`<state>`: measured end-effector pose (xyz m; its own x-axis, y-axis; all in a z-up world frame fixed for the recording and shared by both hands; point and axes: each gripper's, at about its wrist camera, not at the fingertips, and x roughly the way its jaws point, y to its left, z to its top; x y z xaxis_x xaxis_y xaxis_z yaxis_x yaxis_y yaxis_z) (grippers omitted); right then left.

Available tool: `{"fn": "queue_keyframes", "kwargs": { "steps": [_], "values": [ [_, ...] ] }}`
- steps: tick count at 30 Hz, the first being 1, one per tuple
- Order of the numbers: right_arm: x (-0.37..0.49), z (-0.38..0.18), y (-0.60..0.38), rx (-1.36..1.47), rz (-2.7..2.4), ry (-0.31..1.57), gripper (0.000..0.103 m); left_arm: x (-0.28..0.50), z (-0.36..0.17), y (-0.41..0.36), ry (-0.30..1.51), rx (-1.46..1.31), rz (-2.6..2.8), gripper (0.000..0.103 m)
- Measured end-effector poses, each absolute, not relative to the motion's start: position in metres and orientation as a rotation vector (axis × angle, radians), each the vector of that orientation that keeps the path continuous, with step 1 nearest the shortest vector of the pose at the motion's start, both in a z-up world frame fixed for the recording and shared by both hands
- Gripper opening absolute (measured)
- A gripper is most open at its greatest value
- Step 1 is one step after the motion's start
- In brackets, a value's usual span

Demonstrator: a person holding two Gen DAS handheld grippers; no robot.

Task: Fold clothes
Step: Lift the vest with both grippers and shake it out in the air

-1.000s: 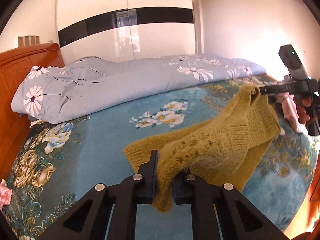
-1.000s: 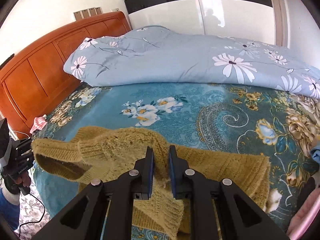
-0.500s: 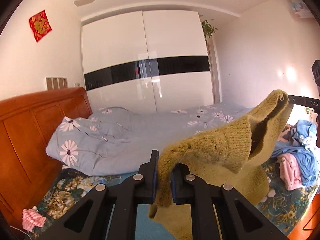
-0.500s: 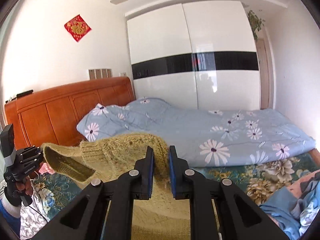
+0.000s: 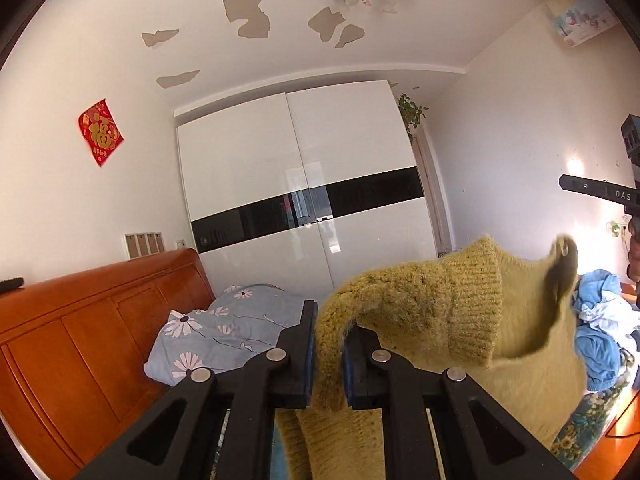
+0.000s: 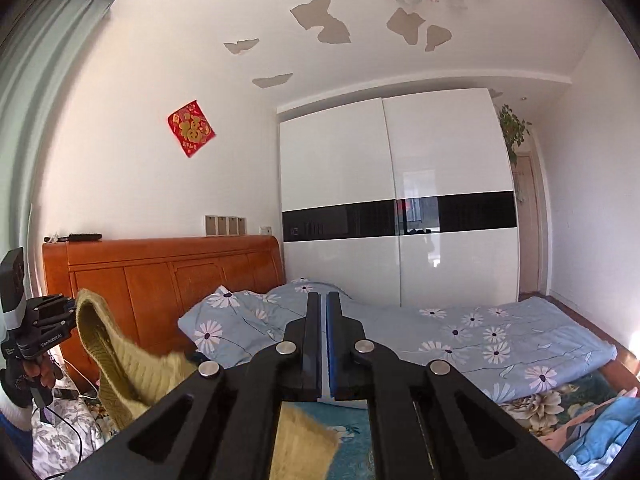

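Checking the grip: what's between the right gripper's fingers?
Nothing: the right wrist view shows the right gripper shut empty, the sweater hanging to its left.

A bed with an orange-brown wooden panelled headboard (image 6: 160,276) is seen in both wrist views. The mattress is covered by a teal bedspread with a floral print (image 6: 560,396). A pale blue quilt printed with white daisies (image 6: 460,332) is laid across the bed just beside the headboard. A heap of blue, white and pink clothes (image 5: 600,332) is piled at the bed's right side. A dark hairbrush (image 6: 84,236) is rested on the headboard's top edge.
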<state>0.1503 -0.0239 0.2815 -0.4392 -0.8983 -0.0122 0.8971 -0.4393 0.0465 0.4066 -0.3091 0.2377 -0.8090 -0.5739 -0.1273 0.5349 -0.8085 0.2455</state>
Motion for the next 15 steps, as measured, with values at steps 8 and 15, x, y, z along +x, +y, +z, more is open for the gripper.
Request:
{"fn": "queue_keyframes", "kwargs": {
  "steps": [8,15],
  "values": [
    [0.108,0.156,-0.120,0.389,-1.815,0.113,0.002,0.335,0.143,-0.382,-0.112,0.508,-2.474,0.012],
    [0.137,0.006,-0.210,0.659,-1.452,0.252,0.003,0.319,0.077,-0.437,0.028,0.646,-2.398,0.012]
  ]
}}
